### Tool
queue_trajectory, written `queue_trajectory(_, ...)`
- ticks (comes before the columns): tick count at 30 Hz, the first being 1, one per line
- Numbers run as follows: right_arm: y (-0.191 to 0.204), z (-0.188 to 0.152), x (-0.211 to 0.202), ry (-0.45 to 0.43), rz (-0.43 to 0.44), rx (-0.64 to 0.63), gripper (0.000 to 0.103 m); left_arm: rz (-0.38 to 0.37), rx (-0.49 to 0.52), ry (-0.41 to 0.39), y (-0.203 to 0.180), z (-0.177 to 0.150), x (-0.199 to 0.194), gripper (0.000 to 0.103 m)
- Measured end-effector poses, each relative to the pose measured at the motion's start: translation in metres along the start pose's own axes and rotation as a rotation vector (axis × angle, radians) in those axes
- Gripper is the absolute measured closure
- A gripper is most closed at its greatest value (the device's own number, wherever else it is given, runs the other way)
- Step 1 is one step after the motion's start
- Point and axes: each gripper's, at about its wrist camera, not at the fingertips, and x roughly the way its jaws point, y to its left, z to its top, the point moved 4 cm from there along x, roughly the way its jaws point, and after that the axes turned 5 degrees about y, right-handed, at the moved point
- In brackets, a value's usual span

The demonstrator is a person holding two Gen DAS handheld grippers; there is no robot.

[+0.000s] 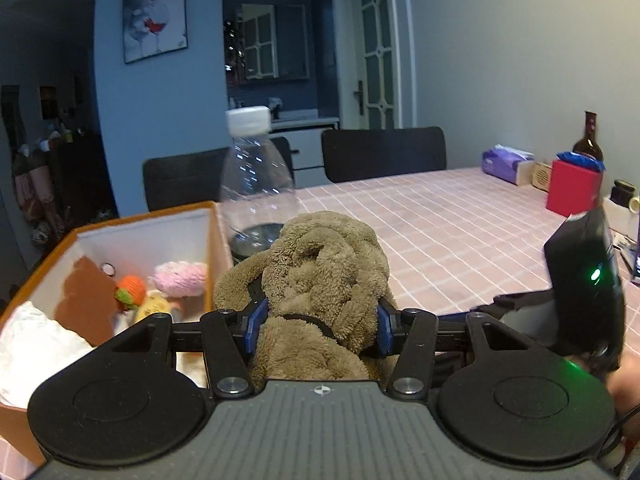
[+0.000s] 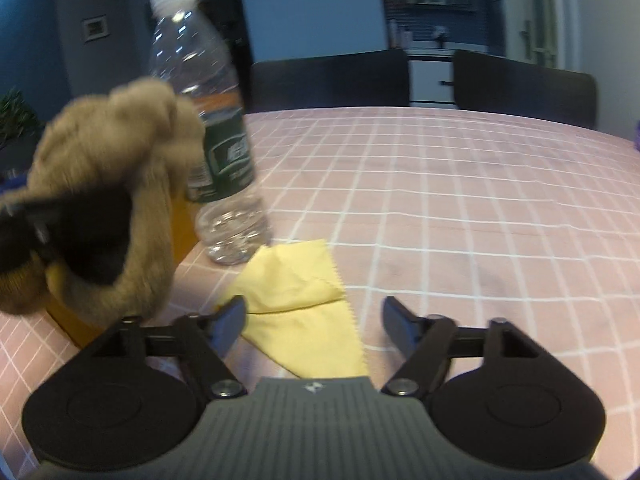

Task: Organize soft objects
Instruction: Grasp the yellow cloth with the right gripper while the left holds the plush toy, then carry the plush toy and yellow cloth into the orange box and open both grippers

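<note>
My left gripper [image 1: 318, 326] is shut on a brown plush toy [image 1: 320, 272], held above the table beside the orange box [image 1: 214, 232]. The box holds a pink soft toy [image 1: 180, 278], an orange knitted toy [image 1: 130, 292] and a white cloth [image 1: 36, 344]. In the right wrist view the plush toy [image 2: 108, 200] shows blurred at the left with the left gripper on it. My right gripper [image 2: 314, 322] is open and empty, just above a yellow cloth [image 2: 300, 300] lying on the table.
A clear plastic bottle [image 2: 212, 128] stands next to the box, right behind the plush [image 1: 256, 184]. The pink checked tablecloth [image 2: 460, 208] stretches right. A red box [image 1: 574, 188], tissue pack [image 1: 506, 162] and dark bottle [image 1: 588, 140] stand at the far right. Two black chairs [image 1: 384, 152] are behind.
</note>
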Motion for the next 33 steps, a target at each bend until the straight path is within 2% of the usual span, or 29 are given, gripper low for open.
queue_trajectory(6,0.017,0.0,0.024,0.064,0.003,-0.081,0.015,-0.027,-0.023,-0.011,0.0,0.003,-0.003,0.043)
queue_trajectory(9,0.025,0.0,0.031,0.063,-0.052,-0.145,0.018,-0.033,-0.031,-0.018,0.001,0.003,-0.004,0.042)
queue_trajectory(11,0.023,0.001,0.03,0.054,-0.058,-0.136,0.031,-0.039,-0.037,-0.021,0.003,0.002,-0.006,0.042)
queue_trajectory(13,0.022,0.003,0.029,0.048,-0.07,-0.13,0.052,-0.043,-0.042,-0.023,0.004,0.002,-0.006,0.042)
queue_trajectory(14,0.02,0.003,0.029,0.046,-0.078,-0.129,0.056,-0.045,-0.043,-0.024,0.004,0.001,-0.007,0.042)
queue_trajectory(16,0.017,0.004,0.027,0.041,-0.097,-0.125,0.073,-0.047,-0.043,-0.026,0.005,0.001,-0.007,0.042)
queue_trajectory(17,0.017,0.004,0.027,0.039,-0.11,-0.126,0.088,-0.049,-0.044,-0.027,0.005,0.001,-0.008,0.042)
queue_trajectory(18,0.016,0.005,0.027,0.04,-0.126,-0.13,0.097,-0.051,-0.045,-0.027,0.005,0.001,-0.008,0.042)
queue_trajectory(26,0.017,0.01,0.019,0.044,-0.145,-0.113,0.101,-0.06,-0.05,-0.036,0.006,0.002,-0.012,0.042)
queue_trajectory(33,0.023,0.021,-0.031,-0.041,-0.168,-0.111,0.101,-0.082,-0.051,-0.071,0.004,0.004,-0.025,0.042)
